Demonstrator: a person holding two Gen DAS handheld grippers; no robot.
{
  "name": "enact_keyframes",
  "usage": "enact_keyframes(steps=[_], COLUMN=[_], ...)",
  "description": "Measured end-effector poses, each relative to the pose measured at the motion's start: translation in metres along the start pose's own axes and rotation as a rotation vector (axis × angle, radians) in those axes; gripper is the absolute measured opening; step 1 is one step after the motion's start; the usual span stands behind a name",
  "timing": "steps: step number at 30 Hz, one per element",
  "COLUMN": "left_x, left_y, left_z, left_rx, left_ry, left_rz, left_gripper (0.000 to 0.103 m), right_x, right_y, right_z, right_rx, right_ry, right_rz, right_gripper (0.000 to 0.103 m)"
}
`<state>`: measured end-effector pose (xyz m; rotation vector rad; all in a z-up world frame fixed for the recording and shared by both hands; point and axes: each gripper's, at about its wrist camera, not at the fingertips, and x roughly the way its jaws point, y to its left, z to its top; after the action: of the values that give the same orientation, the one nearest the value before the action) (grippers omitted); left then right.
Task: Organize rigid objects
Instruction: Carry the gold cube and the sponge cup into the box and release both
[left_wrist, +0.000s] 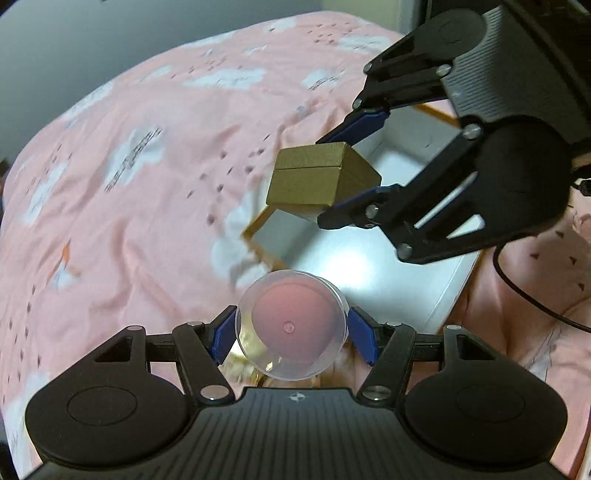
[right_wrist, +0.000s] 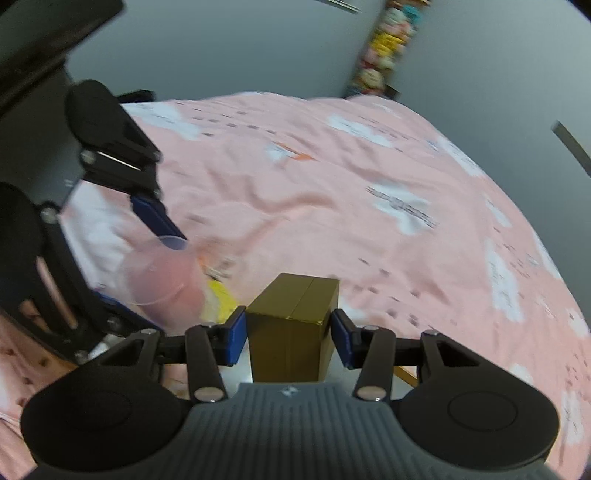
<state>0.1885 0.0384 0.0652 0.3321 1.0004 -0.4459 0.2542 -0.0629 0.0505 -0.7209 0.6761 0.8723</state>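
Note:
A clear round plastic cup (left_wrist: 291, 314) with a pink inside sits between the blue pads of my left gripper (left_wrist: 291, 332), which is shut on it. My right gripper (left_wrist: 328, 181) comes in from the upper right, shut on a gold cardboard box (left_wrist: 314, 173), and holds it in the air over a white tray (left_wrist: 388, 288) with a tan rim. In the right wrist view the gold box (right_wrist: 291, 321) stands between the pads of my right gripper (right_wrist: 288, 332). My left gripper (right_wrist: 147, 269) holds the cup (right_wrist: 162, 273) at the left.
A pink bedspread (left_wrist: 147, 184) with white cloud prints covers the bed under everything. A black cable (left_wrist: 535, 302) trails at the right. A small yellow item (right_wrist: 221, 295) lies blurred beside the cup. Grey walls and a column of colourful toys (right_wrist: 388, 40) stand behind.

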Motion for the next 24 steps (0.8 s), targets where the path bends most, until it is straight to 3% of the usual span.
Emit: enact_keyframes(steps=[4,12,24], left_x=[0.015,0.067,0.137], left_y=[-0.01,-0.028,-0.037], left_z=[0.02,0.052,0.055], left_rx=[0.058,0.239,0.412], left_ry=[-0.018,0.005,0.055], left_rz=[-0.017,0.031,0.12], left_gripper=[0.074,0.074,0.074], right_x=[0.008,0.029,0.063], right_y=[-0.026,-0.054,-0.084], right_z=[-0.018,-0.05,-0.073], right_rx=[0.067,0.168,0.33], right_ry=[0.056,0.147,0.203], right_rz=[-0.035,-0.05,0.038], right_gripper=[0.048,0.048,0.048])
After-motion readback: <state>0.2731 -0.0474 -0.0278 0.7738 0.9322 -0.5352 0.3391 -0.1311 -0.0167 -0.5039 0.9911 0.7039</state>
